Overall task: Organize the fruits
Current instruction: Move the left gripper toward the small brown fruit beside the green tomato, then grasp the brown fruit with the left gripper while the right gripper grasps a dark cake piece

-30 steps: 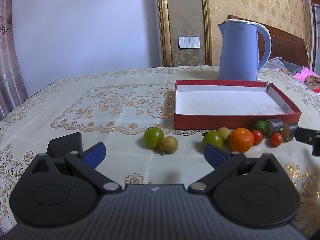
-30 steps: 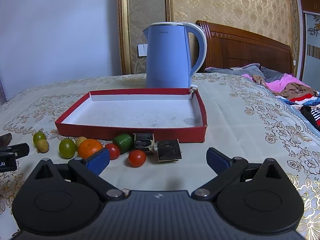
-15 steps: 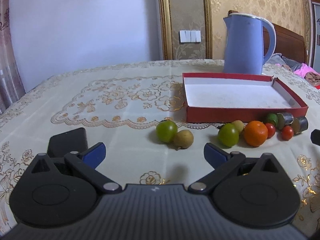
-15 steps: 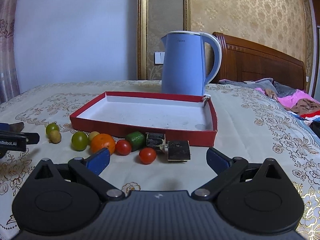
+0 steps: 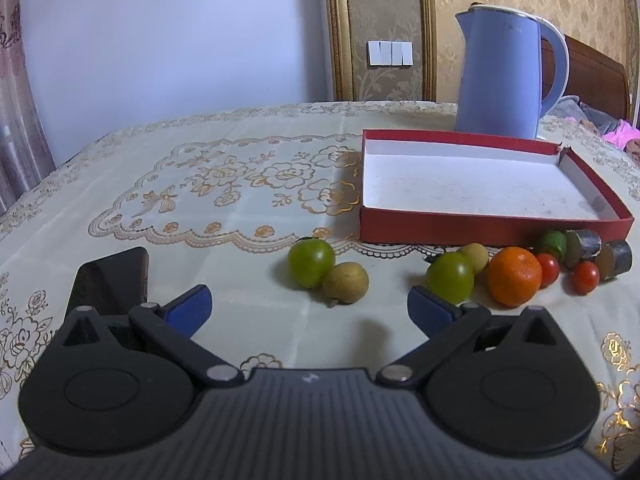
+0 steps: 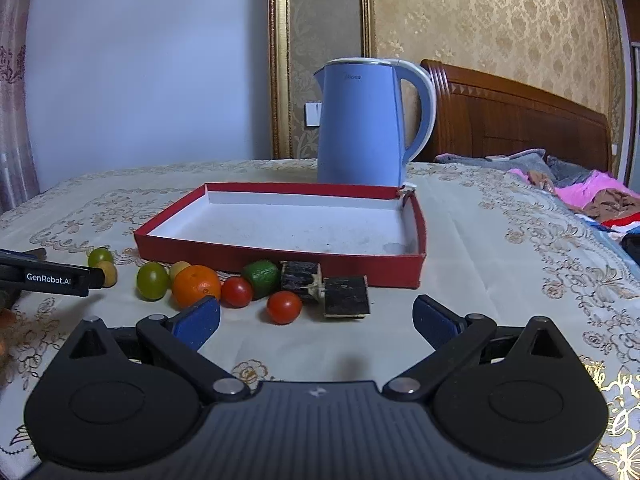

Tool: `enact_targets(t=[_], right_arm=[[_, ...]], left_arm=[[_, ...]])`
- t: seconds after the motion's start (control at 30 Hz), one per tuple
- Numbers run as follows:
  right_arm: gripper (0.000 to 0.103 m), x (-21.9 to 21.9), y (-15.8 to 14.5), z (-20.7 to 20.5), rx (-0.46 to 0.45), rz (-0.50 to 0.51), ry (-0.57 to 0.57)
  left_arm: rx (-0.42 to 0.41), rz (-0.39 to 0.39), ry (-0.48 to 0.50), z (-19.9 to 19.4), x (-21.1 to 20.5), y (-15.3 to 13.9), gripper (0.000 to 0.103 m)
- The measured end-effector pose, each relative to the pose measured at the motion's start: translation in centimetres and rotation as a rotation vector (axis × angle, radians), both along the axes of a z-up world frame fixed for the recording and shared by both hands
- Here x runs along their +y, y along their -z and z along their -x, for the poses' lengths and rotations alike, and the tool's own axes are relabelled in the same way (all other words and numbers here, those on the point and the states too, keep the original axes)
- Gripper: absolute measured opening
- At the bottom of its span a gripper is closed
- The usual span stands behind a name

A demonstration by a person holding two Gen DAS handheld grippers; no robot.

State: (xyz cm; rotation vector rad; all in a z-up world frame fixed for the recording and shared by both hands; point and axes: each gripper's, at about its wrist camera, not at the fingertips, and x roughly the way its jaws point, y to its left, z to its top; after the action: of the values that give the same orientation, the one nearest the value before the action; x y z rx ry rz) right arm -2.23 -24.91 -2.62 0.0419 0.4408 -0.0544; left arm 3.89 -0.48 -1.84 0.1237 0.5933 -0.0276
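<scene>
A row of small fruits lies on the tablecloth in front of a shallow red tray [image 5: 496, 228] [image 6: 276, 258] with a bare white floor. In the left wrist view, a green fruit [image 5: 311, 262] and a tan one [image 5: 345, 282] sit just ahead of my open left gripper [image 5: 308, 310]. Further right are another green fruit [image 5: 450, 277], an orange [image 5: 514, 276] and two red tomatoes [image 5: 586, 277]. My right gripper [image 6: 316, 318] is open and holds nothing, just short of a red tomato [image 6: 284, 307], the orange [image 6: 197, 285] and two dark sugarcane pieces [image 6: 346, 296].
A blue electric kettle [image 6: 362, 126] stands behind the tray. A bed with a wooden headboard [image 6: 516, 120] and clothes lies to the right of the table. The left gripper's arm [image 6: 48, 278] reaches in at the left of the right wrist view. A dark object [image 5: 108, 280] sits by the left finger.
Both grippers have drawn back and tilted; the fruits now sit a little farther ahead and more centred. Both stay open. No fruit has moved.
</scene>
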Motion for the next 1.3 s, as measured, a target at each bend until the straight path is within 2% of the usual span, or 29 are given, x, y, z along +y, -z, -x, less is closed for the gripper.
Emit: enact_targets(t=[0.13,0.23,0.3,0.4,0.47,0.57,0.6,0.67,0.73,0.93,1.07,1.3], right_arm=[[0.103,-0.2,0.0,0.0,0.002,-0.001,0.002],[0.103,-0.2,-0.1,0.0,0.003,0.001,0.000],[0.103,-0.2,-0.1,0.2,-0.004,-0.001,-0.008],[0.103,-0.2,0.0,0.2,-0.010,0.006,-0.012],[0.103,-0.4,0.2,0.1,-0.008,0.006,-0.011],[0.103,-0.6,0.5,-0.1,-0.004,-0.005,-0.012],[0.103,-0.7,0.6,-0.1,-0.002,-0.009,-0.011],[0.103,-1.0,0.8,-0.2,-0.001,-0.016,-0.011],[0.103,-1.2,0.9,-0.2,-0.002,-0.020,-0.012],[0.103,-1.9,1.2,-0.3,0.001,-0.035,-0.010],[0.103,-2.4,1.3,-0.3,0.006,-0.055,-0.018],[0.103,-3.1,1.1,-1.1,0.029,-0.047,-0.035]], left_arm=[[-0.008,-0.031,-0.002,0.0,-0.7,0.1,0.103],[-0.002,-0.035,-0.006,-0.1,-0.8,0.3,0.092],[0.016,-0.023,-0.009,-0.3,-0.4,0.6,0.090],[0.034,0.040,-0.013,-0.5,0.5,0.9,0.082],[0.043,0.077,-0.007,-0.7,1.1,0.9,0.071],[0.065,0.125,0.009,-1.2,1.4,0.9,0.061],[0.064,0.130,0.013,-1.4,1.4,0.9,0.059],[0.066,0.130,0.024,-1.6,1.2,0.8,0.046],[0.071,0.131,0.038,-1.9,0.9,0.9,0.038],[0.087,0.144,0.052,-3.0,-0.1,1.0,0.026],[0.087,0.171,0.066,-3.2,-0.1,1.0,0.025],[0.047,0.154,0.072,-2.4,0.0,0.4,0.025]])
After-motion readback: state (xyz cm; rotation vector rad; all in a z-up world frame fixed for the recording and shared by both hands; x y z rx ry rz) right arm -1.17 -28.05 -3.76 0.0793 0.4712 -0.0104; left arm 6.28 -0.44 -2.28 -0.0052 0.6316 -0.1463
